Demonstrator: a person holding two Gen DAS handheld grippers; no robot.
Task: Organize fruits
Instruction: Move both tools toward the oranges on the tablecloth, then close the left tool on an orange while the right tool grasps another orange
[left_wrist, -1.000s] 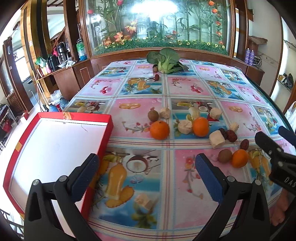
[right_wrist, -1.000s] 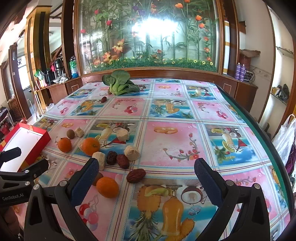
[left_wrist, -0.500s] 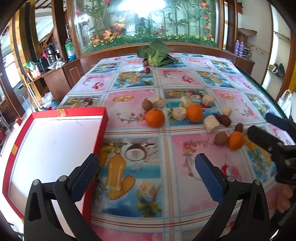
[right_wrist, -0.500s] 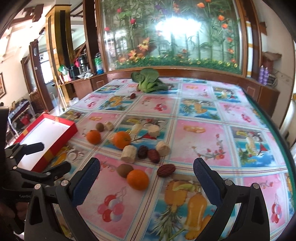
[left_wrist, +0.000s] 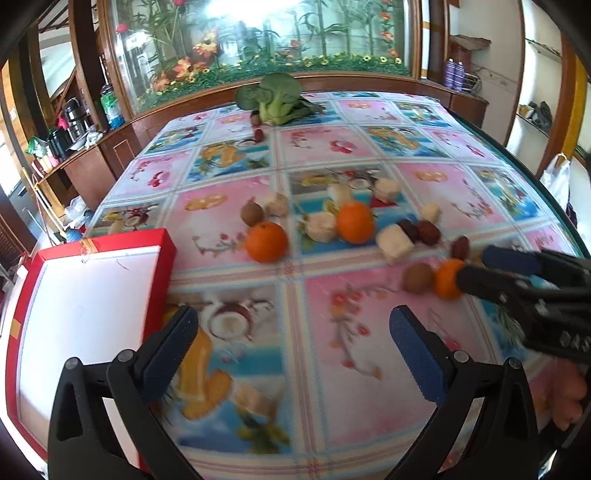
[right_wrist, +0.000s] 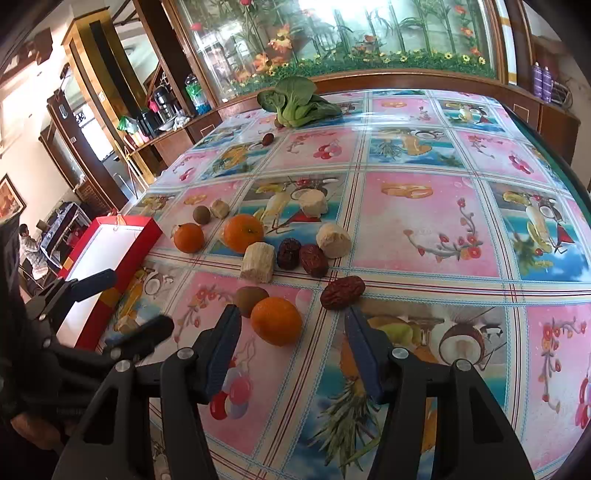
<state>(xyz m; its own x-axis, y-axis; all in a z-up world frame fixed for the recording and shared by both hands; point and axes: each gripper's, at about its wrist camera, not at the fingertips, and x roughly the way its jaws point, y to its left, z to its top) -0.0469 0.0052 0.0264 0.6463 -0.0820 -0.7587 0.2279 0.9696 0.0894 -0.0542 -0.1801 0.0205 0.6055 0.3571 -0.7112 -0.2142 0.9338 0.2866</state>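
Behind the bench (right_wrist: 413, 221), with its glossy fruit-print cloth, a glass wall of painted bamboo and flowers (right_wrist: 369, 33) fills the far end of the room.

Nearest in the right wrist view, the right tongs (right_wrist: 291, 334) have just been closing; they now stand about half open, their blue pads on either side of an orange (right_wrist: 276, 320) that lies on the cloth. A gap shows on both sides, so nothing is gripped. At eleven o'clock from that orange, touching it, sits a brown kiwi (right_wrist: 251, 297); at two o'clock, just beside the right pad, lies a wrinkled red date (right_wrist: 342, 291).

In the left wrist view the left tongs (left_wrist: 291, 345) are spread wide over bare cloth with nothing between them. At nine o'clock from them, the red box (left_wrist: 162, 258) with its white inside rests at the bench edge.

Farther out lie a pale cut chunk (right_wrist: 258, 261), two dark dates (right_wrist: 303, 256) side by side, and a round pale chunk (right_wrist: 333, 240). Beyond those are two more oranges (right_wrist: 243, 232), a second kiwi (right_wrist: 202, 215) and further pale pieces, perhaps banana or root; the blur leaves that unclear.

At twelve o'clock, near the far edge, lies a green bok choy (right_wrist: 299, 101), with a single date (right_wrist: 267, 139) a little nearer.
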